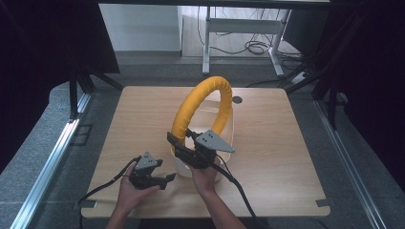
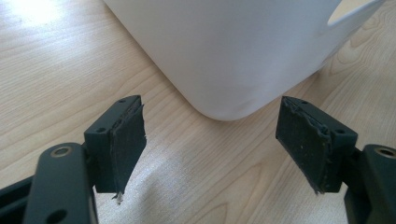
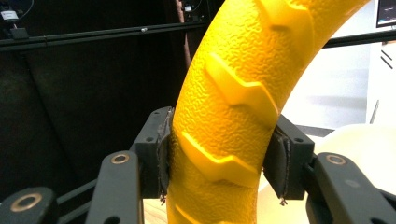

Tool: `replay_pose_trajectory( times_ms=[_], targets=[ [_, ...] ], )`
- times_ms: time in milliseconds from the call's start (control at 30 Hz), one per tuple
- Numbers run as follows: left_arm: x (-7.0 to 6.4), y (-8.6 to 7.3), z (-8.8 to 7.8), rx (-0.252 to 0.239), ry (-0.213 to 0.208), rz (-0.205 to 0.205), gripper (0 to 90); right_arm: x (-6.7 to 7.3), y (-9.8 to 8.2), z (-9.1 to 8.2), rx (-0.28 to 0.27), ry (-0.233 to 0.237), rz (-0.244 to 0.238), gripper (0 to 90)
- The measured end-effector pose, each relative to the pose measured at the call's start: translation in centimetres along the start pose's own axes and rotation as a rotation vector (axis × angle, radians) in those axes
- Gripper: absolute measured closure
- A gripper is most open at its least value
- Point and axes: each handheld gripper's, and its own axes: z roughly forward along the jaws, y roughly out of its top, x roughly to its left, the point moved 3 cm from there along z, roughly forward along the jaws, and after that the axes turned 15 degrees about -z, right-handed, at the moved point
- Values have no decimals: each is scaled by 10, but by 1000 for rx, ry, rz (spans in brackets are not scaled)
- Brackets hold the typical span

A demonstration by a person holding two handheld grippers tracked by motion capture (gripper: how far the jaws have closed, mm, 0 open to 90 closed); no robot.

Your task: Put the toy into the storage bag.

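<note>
The right gripper (image 3: 219, 163) has both pads pressed against a yellow ring (image 3: 233, 93), clamping its ridged, pebbled band from either side. In the high view this ring (image 1: 200, 102) stands upright on edge above a white tub (image 1: 228, 125), with the gripper (image 1: 191, 143) holding its near lower arc. The left gripper (image 2: 210, 149) has its jaws spread wide and empty, low over the wooden table (image 2: 56, 60), facing the tub's rounded corner (image 2: 233, 51) just ahead. In the high view that gripper (image 1: 165, 180) sits near the table's front edge, with bare wood (image 1: 138, 119) to the left and beyond.
</note>
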Motion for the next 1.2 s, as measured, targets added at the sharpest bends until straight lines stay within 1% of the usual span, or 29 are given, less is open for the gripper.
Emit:
replay_pose_trajectory(
  times_ms=[333, 533, 767, 900, 1100, 1133, 1167, 1200],
  targets=[
    [0, 0, 0, 4, 1, 4, 242, 2, -6, -1, 6, -11, -11, 485],
    [0, 0, 0, 5, -1, 3, 242, 3, -8, -3, 7, -16, -9, 485],
    [0, 0, 0, 6, -3, 2, 242, 5, -13, -5, 28, -23, -16, 487],
    [0, 0, 0, 5, -4, 1, 242, 6, -15, -5, 59, -26, -16, 487],
    [0, 0, 1, 7, -7, -1, 242, 8, -17, -5, 132, -22, -8, 485],
    [0, 0, 1, 7, -7, -1, 242, 8, -17, -5, 132, -22, -8, 485],
    [0, 0, 1, 7, -7, -1, 241, 8, -18, -6, 152, -19, -8, 485],
    [0, 0, 1, 7, -7, -1, 241, 8, -19, -6, 160, -18, -13, 485]
  ],
)
